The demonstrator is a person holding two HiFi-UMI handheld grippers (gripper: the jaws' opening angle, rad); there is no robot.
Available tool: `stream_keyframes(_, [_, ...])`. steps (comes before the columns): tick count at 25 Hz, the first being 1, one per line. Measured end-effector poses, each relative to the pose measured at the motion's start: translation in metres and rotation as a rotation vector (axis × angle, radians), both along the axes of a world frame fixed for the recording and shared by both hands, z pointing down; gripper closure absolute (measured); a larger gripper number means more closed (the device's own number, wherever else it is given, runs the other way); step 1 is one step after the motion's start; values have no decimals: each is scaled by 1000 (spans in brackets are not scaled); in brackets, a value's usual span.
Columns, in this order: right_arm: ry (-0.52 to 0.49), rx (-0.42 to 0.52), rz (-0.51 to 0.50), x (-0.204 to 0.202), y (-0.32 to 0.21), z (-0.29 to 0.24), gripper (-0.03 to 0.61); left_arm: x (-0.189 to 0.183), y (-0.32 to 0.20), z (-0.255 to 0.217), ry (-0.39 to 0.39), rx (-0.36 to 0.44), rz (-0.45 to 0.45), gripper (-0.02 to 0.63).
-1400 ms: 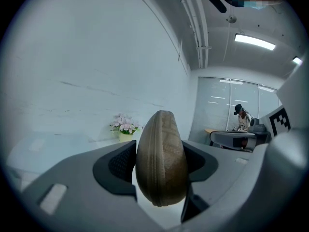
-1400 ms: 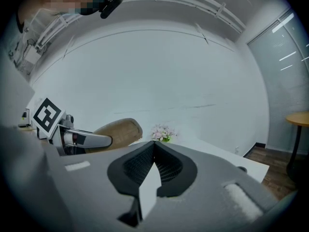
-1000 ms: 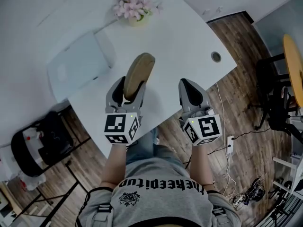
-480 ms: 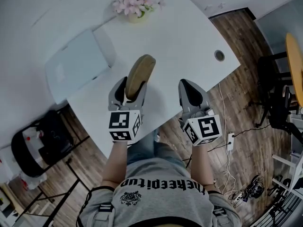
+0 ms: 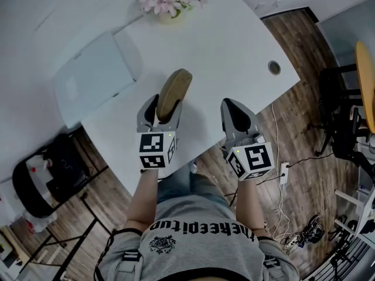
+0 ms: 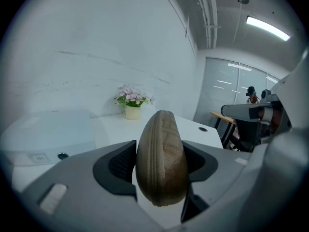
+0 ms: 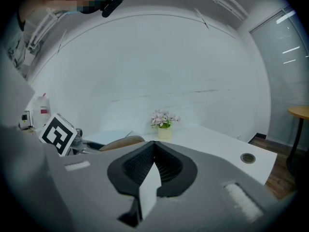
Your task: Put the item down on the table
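Observation:
A brown oval zippered case [image 5: 174,91] stands on edge between the jaws of my left gripper [image 5: 159,108], which is shut on it above the near part of the white table [image 5: 222,45]. The left gripper view shows the case [image 6: 161,163] clamped at its lower half, its top sticking out past the jaws. My right gripper [image 5: 237,115] hovers to the right of it over the table's front edge, shut with nothing in it [image 7: 153,146]. From the right gripper view the case [image 7: 123,142] lies just to the left.
A pot of pink flowers [image 5: 167,4] stands at the table's far side. A pale flat box [image 5: 94,78] lies at the left, a cable hole [image 5: 274,67] at the right. A black bag [image 5: 47,174] and floor cables [image 5: 284,173] flank the person.
The left gripper with the case has shifted slightly right and forward over the table. The right gripper has hardly moved.

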State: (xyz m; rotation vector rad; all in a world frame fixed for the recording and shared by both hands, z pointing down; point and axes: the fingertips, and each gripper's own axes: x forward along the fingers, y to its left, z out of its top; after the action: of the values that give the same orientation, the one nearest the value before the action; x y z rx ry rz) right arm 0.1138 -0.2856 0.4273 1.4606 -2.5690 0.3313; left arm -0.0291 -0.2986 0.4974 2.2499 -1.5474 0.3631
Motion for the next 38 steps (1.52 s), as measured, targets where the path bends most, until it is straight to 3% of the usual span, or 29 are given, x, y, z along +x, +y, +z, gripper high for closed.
stream_keyframes(38, [17,-70,1,13,-5,26,578,16,-10,63,-98,-116,18,331])
